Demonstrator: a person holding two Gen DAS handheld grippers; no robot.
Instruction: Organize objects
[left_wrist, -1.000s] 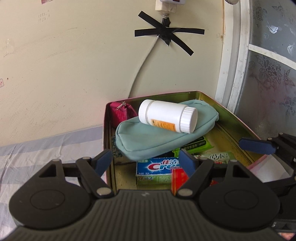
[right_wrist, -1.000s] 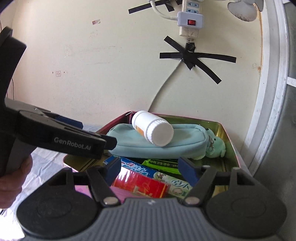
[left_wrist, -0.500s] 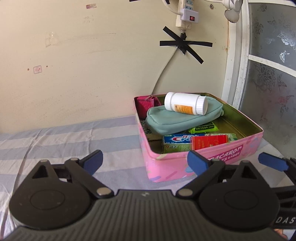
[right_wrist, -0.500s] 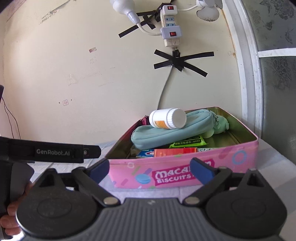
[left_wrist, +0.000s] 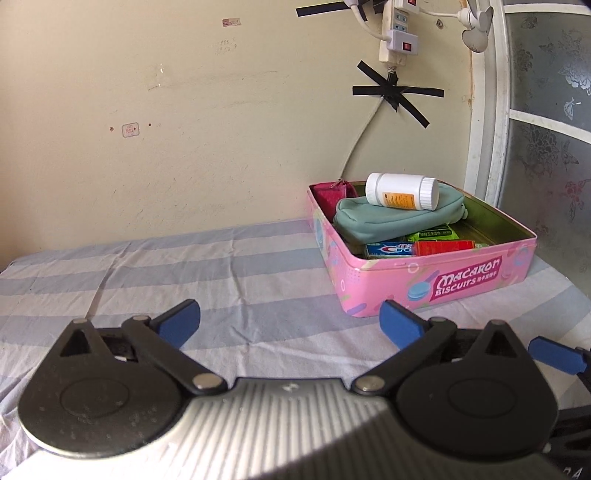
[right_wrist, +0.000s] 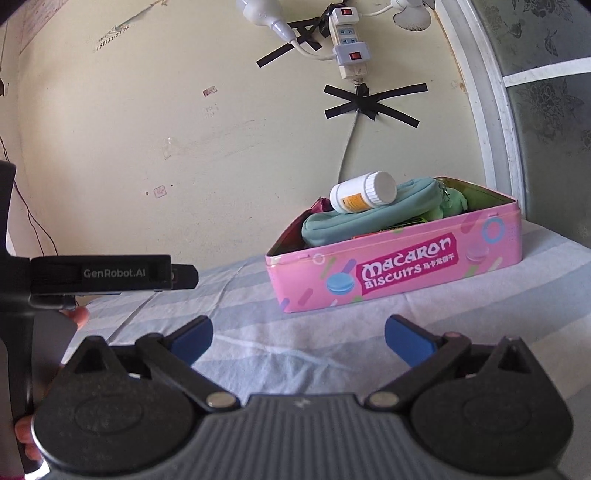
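Left wrist view first: the left gripper (left_wrist: 290, 322) hangs low over the striped sheet (left_wrist: 221, 266), jaws wide apart and holding nothing, blue fingertips (left_wrist: 179, 320) framing bare fabric. Ahead and to the right sits the pink biscuit tin (left_wrist: 436, 282), lid off, parked near the sheet's far right corner, its far side close to the wall (left_wrist: 184, 129) and its right end close to the white door frame (left_wrist: 484, 110). Inside, a teal pouch (left_wrist: 391, 221) lies across the pile with a white bottle (left_wrist: 402, 192) on its side on top of it, poking above the rim. A dark pink pouch (left_wrist: 332, 192) sits in the tin's far left corner; a toothpaste box (left_wrist: 388, 248), a red box (left_wrist: 443, 246) and a green packet (left_wrist: 432, 233) lie flat near the front wall. A wide stretch of sheet lies between the tin's left wall and the sheet's left edge.

Right wrist view now: the right gripper (right_wrist: 299, 338) also hovers with jaws spread and nothing between them, facing the tin's long front wall (right_wrist: 399, 269), well short of it. The left gripper's black body pokes in from the left, a hand (right_wrist: 75, 317) partly visible behind it. On the wall above, a power strip (right_wrist: 349, 44) hangs with black tape (right_wrist: 369, 105) crossed over its cable.
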